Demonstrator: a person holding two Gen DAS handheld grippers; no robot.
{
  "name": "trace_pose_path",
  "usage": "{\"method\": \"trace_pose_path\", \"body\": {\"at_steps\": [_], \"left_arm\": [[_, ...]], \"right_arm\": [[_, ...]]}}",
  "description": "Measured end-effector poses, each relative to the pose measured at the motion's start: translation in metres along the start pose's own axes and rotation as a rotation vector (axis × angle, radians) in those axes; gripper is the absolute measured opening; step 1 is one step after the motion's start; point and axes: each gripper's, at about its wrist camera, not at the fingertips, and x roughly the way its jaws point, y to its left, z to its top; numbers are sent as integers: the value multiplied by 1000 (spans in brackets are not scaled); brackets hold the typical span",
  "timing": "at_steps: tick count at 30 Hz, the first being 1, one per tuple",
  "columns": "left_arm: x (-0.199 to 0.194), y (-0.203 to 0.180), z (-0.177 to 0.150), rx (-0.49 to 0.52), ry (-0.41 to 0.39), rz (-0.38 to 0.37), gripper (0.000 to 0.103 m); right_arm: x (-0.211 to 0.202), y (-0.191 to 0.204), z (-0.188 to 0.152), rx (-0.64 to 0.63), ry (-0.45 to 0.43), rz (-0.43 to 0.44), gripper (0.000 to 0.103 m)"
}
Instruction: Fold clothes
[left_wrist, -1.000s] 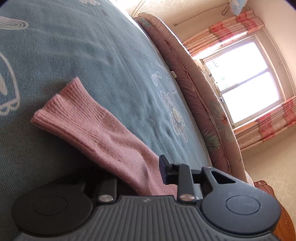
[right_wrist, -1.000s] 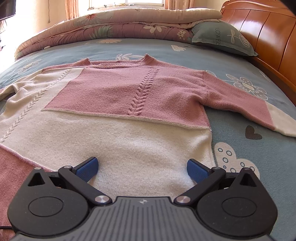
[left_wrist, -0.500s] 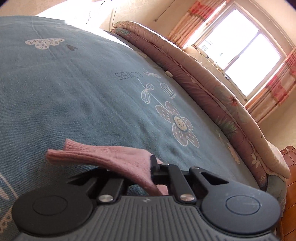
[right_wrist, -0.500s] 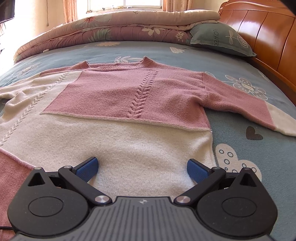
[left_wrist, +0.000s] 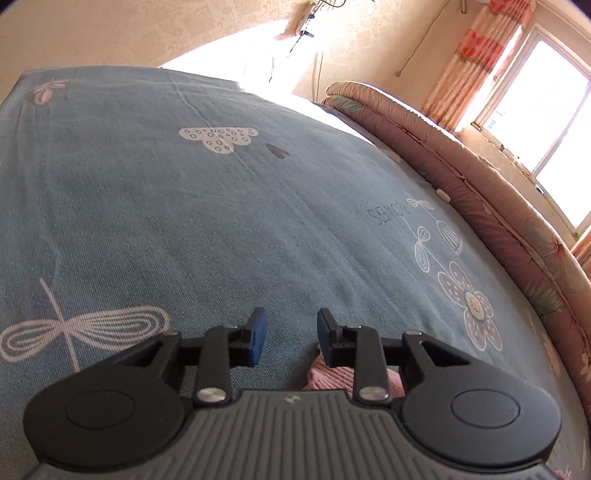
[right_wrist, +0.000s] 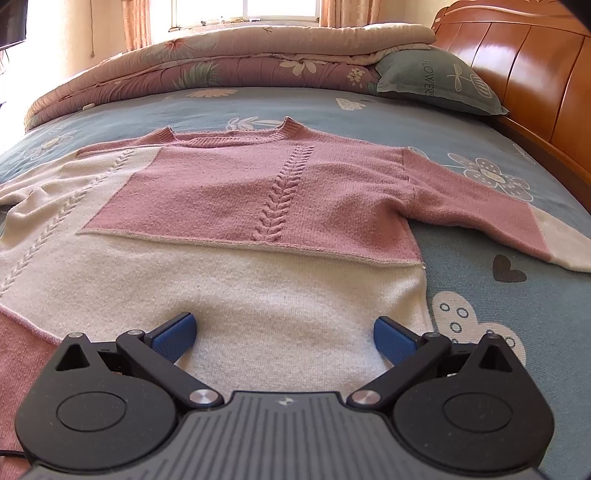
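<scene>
A pink and cream knit sweater (right_wrist: 258, 206) lies spread front-up on the blue bed sheet (right_wrist: 480, 236), its right sleeve (right_wrist: 498, 218) stretched out to the side. My right gripper (right_wrist: 284, 334) hovers open over the cream hem with nothing between its pads. In the left wrist view my left gripper (left_wrist: 290, 334) is opening above the blue sheet (left_wrist: 221, 221); the gap between its pads holds nothing. A pink sleeve cuff (left_wrist: 330, 376) lies just below and behind the right pad, loose on the sheet.
A rolled floral quilt (right_wrist: 221, 66) runs along the far side of the bed, also seen as the quilt (left_wrist: 480, 206) in the left view. A blue pillow (right_wrist: 436, 85) leans at the wooden headboard (right_wrist: 535, 92). A window with curtains (left_wrist: 546, 122) is beyond.
The left gripper let go of the pink sleeve cuff, its jaws parted, and it lifted and rolled so the cuff dropped almost out of view. The right gripper stayed still.
</scene>
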Motion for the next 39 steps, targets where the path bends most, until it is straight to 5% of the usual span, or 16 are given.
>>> {"method": "trace_pose_path", "body": {"at_steps": [6, 11, 13, 17, 24, 27, 31, 35, 39], "left_arm": [[-3, -108, -42, 289, 169, -190, 51], [-4, -202, -113, 517, 276, -311, 67], [0, -223, -140, 582, 307, -303, 68], [10, -237, -162, 729, 170, -176, 77], [2, -239, -139, 569, 220, -187, 78], [-33, -248, -153, 551, 265, -363, 80], [-62, -259, -181, 429, 492, -657, 84], [-70, -275, -217, 506, 577, -641, 84], [-53, -271, -229, 521, 481, -603, 84]], "right_arm": [[0, 1, 0, 3, -1, -6, 103], [-1, 2, 1, 2, 5, -11, 103], [-1, 1, 1, 2, 10, -10, 103], [-2, 1, 1, -3, 20, -4, 103], [-4, 0, 3, -11, 45, 2, 103], [-5, 0, 2, -14, 48, 0, 103], [-6, 1, 2, -14, 47, -3, 103], [-7, 1, 0, -17, 44, -5, 103], [-8, 1, -1, -18, 41, -4, 103]]}}
